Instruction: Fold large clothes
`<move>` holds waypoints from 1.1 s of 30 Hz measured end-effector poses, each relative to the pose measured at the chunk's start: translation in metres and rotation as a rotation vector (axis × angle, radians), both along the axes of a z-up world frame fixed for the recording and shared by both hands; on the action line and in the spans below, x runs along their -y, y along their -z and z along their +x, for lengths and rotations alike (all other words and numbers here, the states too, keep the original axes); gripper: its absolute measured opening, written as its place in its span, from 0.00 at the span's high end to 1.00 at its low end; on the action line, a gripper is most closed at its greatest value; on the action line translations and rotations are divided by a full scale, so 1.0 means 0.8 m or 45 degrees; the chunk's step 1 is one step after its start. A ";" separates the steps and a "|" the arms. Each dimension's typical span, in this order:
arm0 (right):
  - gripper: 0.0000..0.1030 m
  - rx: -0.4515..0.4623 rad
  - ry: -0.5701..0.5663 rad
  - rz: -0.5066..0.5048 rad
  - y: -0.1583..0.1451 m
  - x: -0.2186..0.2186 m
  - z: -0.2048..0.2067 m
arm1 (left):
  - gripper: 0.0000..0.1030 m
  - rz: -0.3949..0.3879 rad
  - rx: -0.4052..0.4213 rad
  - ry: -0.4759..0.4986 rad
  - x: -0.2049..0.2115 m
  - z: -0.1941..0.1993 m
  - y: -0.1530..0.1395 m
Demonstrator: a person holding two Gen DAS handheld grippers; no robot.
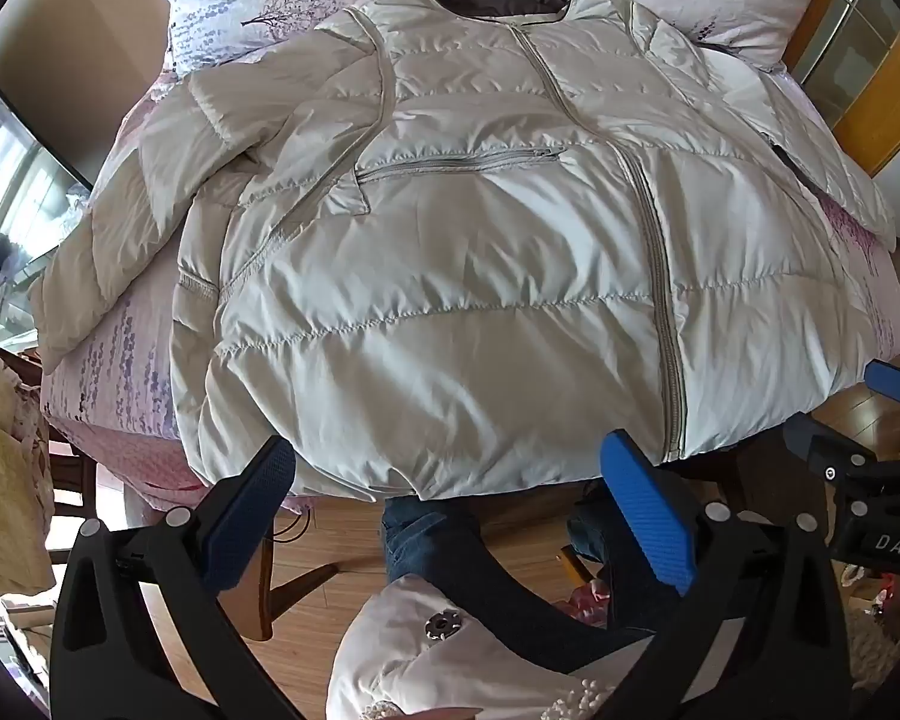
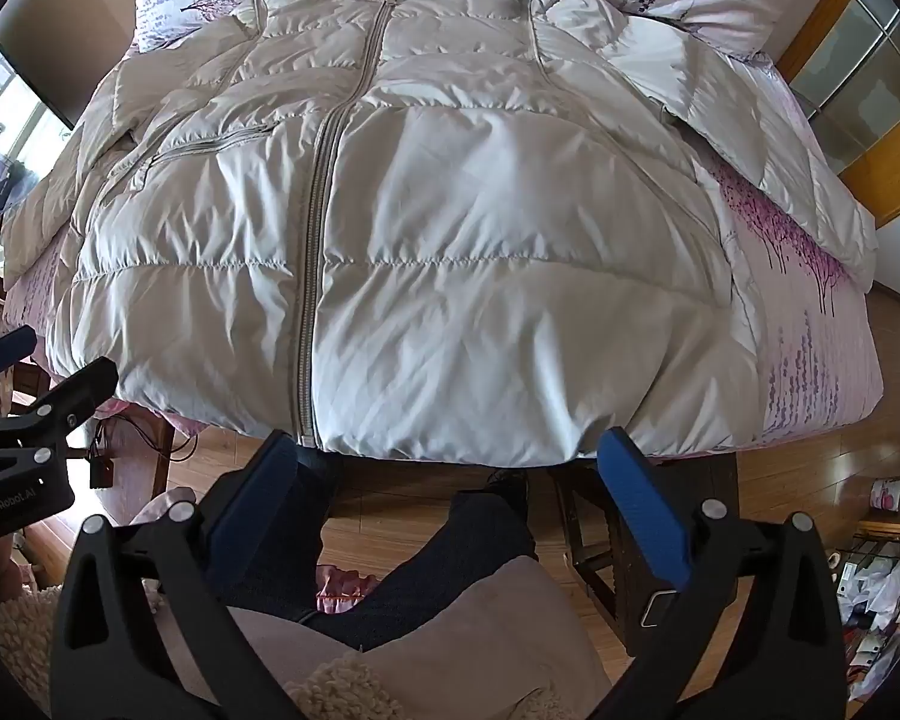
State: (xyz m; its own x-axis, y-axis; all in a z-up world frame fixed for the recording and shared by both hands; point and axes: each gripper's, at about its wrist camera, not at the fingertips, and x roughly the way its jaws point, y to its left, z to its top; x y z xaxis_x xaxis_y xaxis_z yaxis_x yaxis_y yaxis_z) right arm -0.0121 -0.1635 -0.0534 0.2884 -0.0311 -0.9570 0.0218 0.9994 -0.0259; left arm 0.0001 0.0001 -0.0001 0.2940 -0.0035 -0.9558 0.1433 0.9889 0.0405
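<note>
While one jacket (image 1: 450, 276) lies flat, two gripper units, perhaps empty.

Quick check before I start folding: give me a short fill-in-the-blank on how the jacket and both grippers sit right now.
1. The puffer jacket lies spread flat on the ____, front side up.
2. Its front zipper is ____ from hem to collar.
3. The left gripper and right gripper both stand ____, with nothing between their pads.
4. Both grippers hover just off the jacket's ____ edge.

Missing words: bed; closed; open; hem
</note>
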 end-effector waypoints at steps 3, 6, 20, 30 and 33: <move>0.03 0.002 0.000 -0.001 0.000 0.000 0.000 | 0.01 0.001 0.000 0.000 0.000 0.000 0.000; 0.03 0.000 0.000 -0.001 0.000 0.000 0.000 | 0.01 0.001 0.000 0.000 -0.001 0.000 0.000; 0.03 0.002 0.000 0.002 0.000 0.001 0.000 | 0.01 0.003 -0.001 0.000 0.000 0.000 0.000; 0.03 0.002 -0.001 0.002 0.000 0.000 0.000 | 0.01 0.003 -0.002 -0.001 0.000 0.000 0.000; 0.03 0.003 -0.001 0.002 0.000 0.000 0.000 | 0.01 0.004 -0.001 -0.001 0.000 0.000 0.000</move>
State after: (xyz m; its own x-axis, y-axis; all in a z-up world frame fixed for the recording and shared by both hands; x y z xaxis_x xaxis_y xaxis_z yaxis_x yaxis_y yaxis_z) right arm -0.0119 -0.1637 -0.0533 0.2905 -0.0295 -0.9564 0.0212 0.9995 -0.0244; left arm 0.0000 -0.0001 -0.0001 0.2932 -0.0004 -0.9561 0.1427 0.9888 0.0434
